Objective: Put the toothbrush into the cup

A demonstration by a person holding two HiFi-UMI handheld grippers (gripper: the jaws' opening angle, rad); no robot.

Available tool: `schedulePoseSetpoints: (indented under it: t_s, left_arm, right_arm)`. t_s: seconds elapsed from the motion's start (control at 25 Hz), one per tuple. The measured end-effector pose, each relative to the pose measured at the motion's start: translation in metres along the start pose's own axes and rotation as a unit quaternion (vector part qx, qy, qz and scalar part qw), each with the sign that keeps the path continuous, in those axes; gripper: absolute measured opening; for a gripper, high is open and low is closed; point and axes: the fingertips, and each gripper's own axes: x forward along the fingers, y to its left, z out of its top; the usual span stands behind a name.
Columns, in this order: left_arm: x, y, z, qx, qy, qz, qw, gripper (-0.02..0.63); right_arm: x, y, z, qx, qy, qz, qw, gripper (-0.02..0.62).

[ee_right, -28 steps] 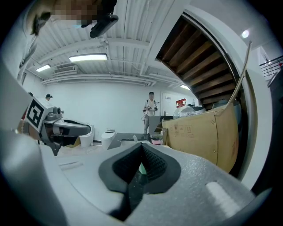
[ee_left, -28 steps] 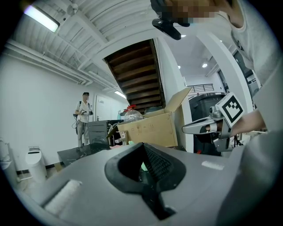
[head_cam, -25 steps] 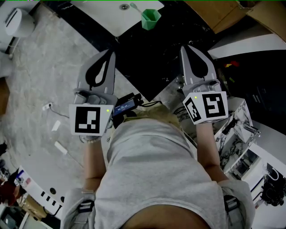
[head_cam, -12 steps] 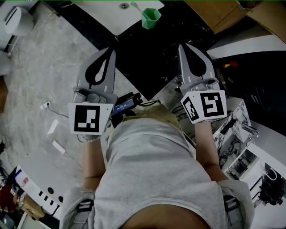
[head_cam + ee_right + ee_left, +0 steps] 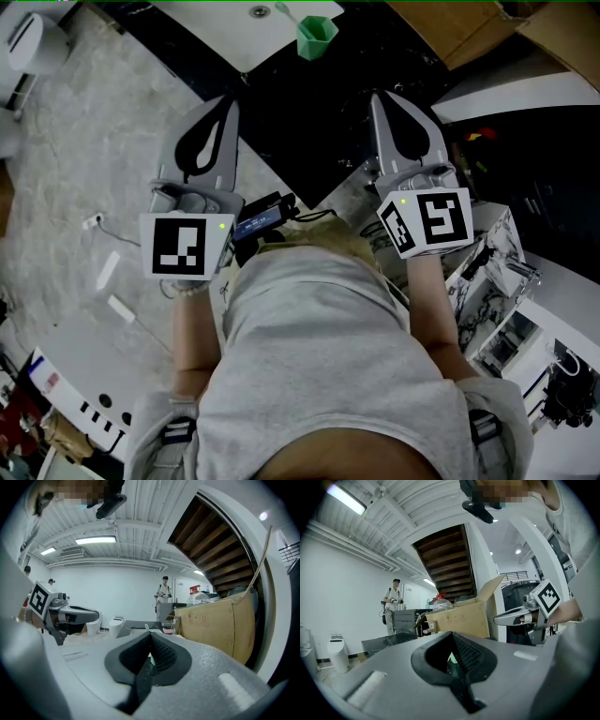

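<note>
The toothbrush (image 5: 282, 12) is slanting against the rim of the green cup (image 5: 316, 37) on the white countertop (image 5: 225, 33); whether it is sitting inside cannot be told. The left gripper (image 5: 228, 103) and right gripper (image 5: 380, 97) are hovering well apart from it, jaws pressed together, gripping nothing. Print on the cardboard box (image 5: 211, 620) is showing too faintly to read.

no readable words or numbers. only coded black-and-white squares on the cubes of the left gripper (image 5: 228, 103) and right gripper (image 5: 381, 97). faint reddish print on the cardboard box (image 5: 206, 620), too small to read; likewise for the blue screen (image 5: 257, 222) between the grippers.
</note>
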Motion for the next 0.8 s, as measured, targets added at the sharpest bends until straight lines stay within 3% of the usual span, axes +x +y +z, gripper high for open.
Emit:
schedulePoseSetpoints:
  t_s: [0.8]
  left_arm:
    - [-0.0035, -0.0017, -0.0007, 0.003, 0.002, -0.004, 1.0, 0.011]
  right_arm:
    - [0.0004, 0.0058, -0.0002, -0.002, 0.0, 0.004, 1.0, -0.005]
